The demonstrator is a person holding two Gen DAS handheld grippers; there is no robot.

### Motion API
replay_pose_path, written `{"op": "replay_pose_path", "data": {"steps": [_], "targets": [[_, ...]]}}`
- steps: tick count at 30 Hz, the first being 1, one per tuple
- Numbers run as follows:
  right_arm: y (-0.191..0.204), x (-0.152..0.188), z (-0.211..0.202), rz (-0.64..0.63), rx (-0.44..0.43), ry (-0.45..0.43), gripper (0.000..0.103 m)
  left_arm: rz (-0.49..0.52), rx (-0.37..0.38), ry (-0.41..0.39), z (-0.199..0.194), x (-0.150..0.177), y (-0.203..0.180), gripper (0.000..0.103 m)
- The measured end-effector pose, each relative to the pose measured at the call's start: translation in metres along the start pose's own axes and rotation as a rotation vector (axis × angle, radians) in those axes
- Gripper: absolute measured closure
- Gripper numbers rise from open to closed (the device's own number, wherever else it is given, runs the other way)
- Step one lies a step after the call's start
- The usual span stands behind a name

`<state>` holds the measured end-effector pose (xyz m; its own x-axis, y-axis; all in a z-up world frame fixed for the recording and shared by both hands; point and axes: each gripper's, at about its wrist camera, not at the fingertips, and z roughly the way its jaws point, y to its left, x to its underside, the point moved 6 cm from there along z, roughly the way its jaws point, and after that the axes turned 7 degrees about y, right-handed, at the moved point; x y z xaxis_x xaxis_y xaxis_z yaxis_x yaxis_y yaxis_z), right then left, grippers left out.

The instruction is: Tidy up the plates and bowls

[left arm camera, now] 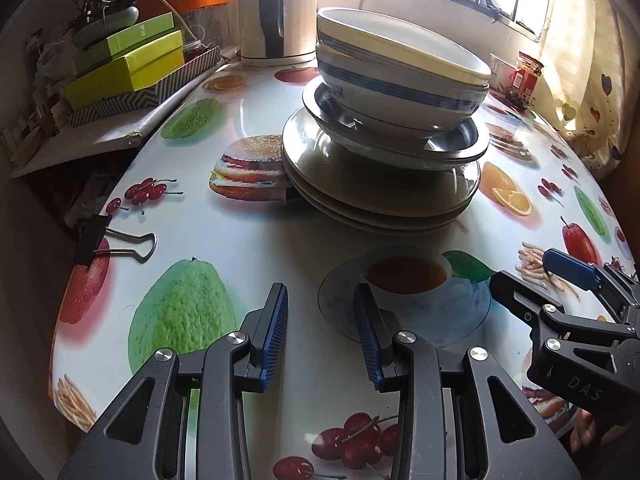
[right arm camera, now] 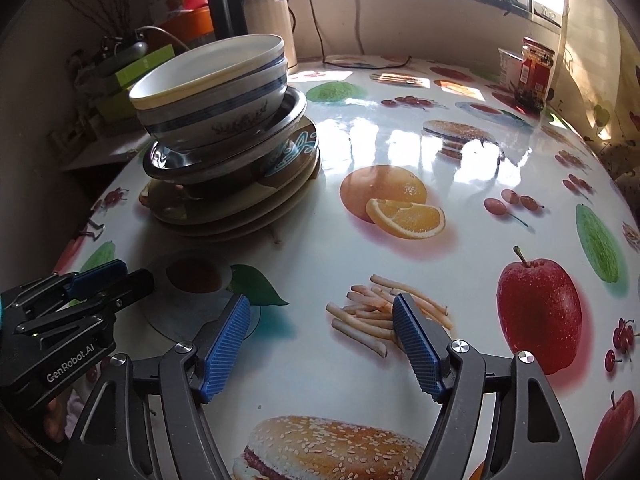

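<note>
One stack of dishes stands on the food-print table [left arm camera: 248,240]. At the bottom lie several flat plates [left arm camera: 376,196], above them a steel dish [left arm camera: 400,144], then a blue-banded bowl [left arm camera: 392,88] with a cream bowl [left arm camera: 396,44] nested on top. The stack shows in the right wrist view too: plates [right arm camera: 240,200], steel dish [right arm camera: 224,156], blue-banded bowl [right arm camera: 216,116], cream bowl [right arm camera: 208,68]. My left gripper [left arm camera: 320,320] is open and empty, in front of the stack. My right gripper [right arm camera: 320,340] is open and empty, to the stack's right, over printed fries.
A kettle and thermos [left arm camera: 276,12] stand behind the stack. Green boxes [left arm camera: 124,64] sit on a shelf at the left. A red-labelled jar [right arm camera: 534,72] stands at the far right. A binder clip [left arm camera: 104,240] grips the table's left edge. The right gripper shows at the left view's edge [left arm camera: 568,276].
</note>
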<state>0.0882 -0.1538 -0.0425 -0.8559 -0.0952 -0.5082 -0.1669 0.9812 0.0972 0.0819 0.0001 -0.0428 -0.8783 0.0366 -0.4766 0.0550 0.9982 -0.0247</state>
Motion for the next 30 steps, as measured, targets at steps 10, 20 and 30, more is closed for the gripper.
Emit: {"op": "replay_pose_path", "data": {"steps": [10, 20, 30], "targets": [[0.0022, 0.0018, 0.0026, -0.008, 0.058, 0.000, 0.020, 0.012, -0.012, -0.001, 0.0018, -0.0006, -0.0048, 0.059], [0.0032, 0.0029, 0.0035, -0.021, 0.080, 0.002, 0.019, 0.007, -0.007, -0.004, 0.0019, -0.0012, -0.0036, 0.059], [0.0034, 0.0038, 0.0031, -0.023, 0.086, 0.001, 0.018, 0.007, -0.007, -0.004, 0.0020, -0.0011, -0.0033, 0.059]]}}
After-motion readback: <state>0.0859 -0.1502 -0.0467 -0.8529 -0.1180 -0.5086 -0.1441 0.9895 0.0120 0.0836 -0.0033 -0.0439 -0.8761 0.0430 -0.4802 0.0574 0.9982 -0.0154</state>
